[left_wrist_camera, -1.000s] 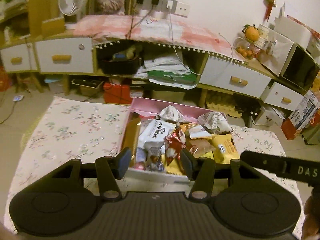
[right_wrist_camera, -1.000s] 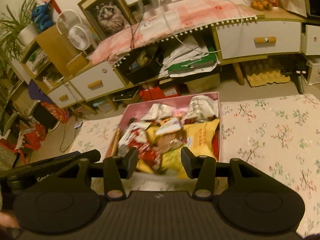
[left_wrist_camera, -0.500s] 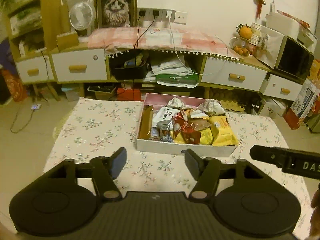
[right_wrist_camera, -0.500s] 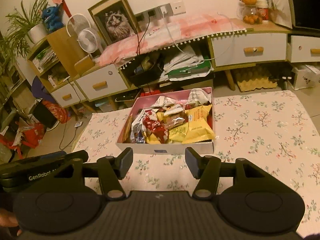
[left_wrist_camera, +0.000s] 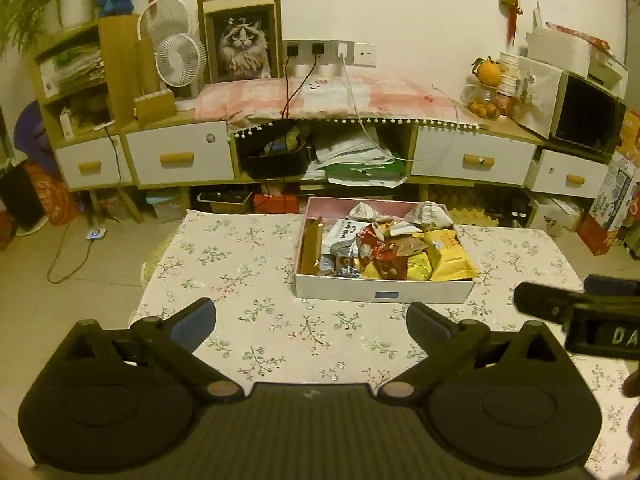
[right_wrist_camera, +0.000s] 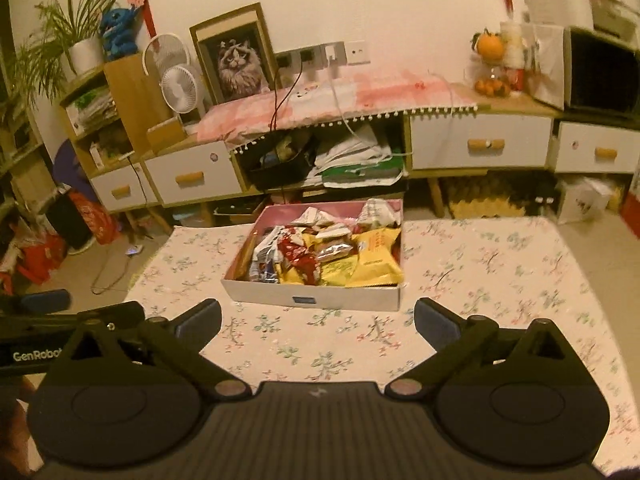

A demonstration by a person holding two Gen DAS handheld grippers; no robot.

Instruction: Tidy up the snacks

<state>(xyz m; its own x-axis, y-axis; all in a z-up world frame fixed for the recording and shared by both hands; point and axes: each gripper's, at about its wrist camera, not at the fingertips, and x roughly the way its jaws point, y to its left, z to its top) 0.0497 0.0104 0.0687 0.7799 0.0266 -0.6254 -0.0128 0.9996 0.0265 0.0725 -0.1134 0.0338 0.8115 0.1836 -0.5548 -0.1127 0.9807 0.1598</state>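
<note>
A white box with a pink inside (left_wrist_camera: 384, 294) (right_wrist_camera: 312, 300) stands on the floral-cloth table, filled with several snack packets: yellow bags (left_wrist_camera: 450, 258) (right_wrist_camera: 376, 258), red wrappers (left_wrist_camera: 380, 246) (right_wrist_camera: 298, 254) and silver-white packs. My left gripper (left_wrist_camera: 311, 320) hangs over the near part of the table, short of the box, its jaws opening wide with nothing between them. My right gripper (right_wrist_camera: 318, 318) is likewise in front of the box, jaws opening, nothing held. The right gripper's body (left_wrist_camera: 580, 316) shows at the left view's right edge.
The table's floral cloth (left_wrist_camera: 240, 272) (right_wrist_camera: 500, 272) spreads on both sides of the box. Behind it runs a low cabinet with white drawers (left_wrist_camera: 180, 158), cables, a fan (left_wrist_camera: 178, 60), a framed cat picture (left_wrist_camera: 240, 46) and a microwave (left_wrist_camera: 586, 120).
Both grippers have pulled back from over the box toward the near table edge and risen slightly. Their jaws have spread from partly closed to wide. The box now lies well ahead of the fingertips.
</note>
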